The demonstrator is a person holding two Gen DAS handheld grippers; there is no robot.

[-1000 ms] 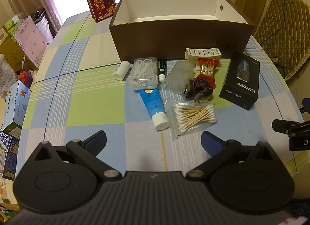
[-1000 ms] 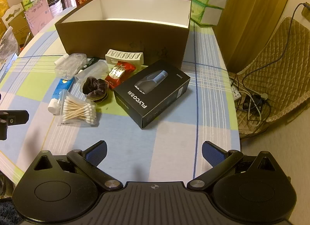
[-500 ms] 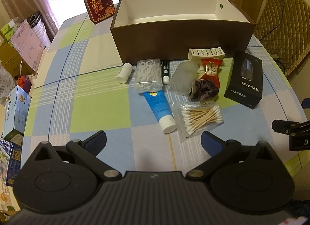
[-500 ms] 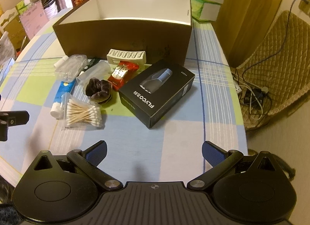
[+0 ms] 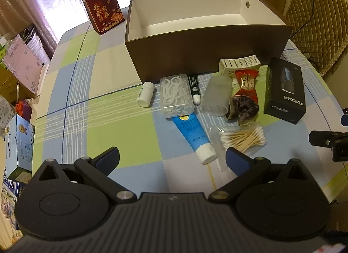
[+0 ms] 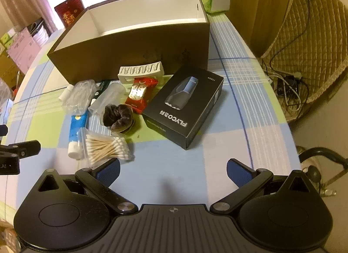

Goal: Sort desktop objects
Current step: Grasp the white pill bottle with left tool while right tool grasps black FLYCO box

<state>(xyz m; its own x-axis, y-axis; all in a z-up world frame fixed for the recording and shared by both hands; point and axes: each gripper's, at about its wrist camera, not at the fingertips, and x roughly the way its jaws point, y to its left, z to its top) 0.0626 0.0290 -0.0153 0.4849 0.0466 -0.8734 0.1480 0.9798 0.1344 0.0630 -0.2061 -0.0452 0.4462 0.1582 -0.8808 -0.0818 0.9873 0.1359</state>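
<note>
The big brown cardboard box with the white inside is sitting at the far side of the checked blue, green and white tablecloth, and over the last second it has been growing in both views: both cameras are closing on the table. Nothing shows inside the box, so the sorting is judged barely begun.

The black rectangular FLYCO shaver carton is lying flat just right of the clutter, and the right gripper is now turning toward it, fingers spread wide and holding nothing. The carton looks the likely first pick for that side.

The left gripper is likewise spread and empty, hovering over the near edge of the pile. The blue squeeze tube with the white cap and the clear bag of wooden cotton swabs are drawing closest to its fingertips. Behind them the clear plastic box of floss picks, the frosted translucent cup on its side, the dark brown velvet scrunchie, the red candy wrapper and the small white bottle are all lying untouched, well short of the box.
</note>
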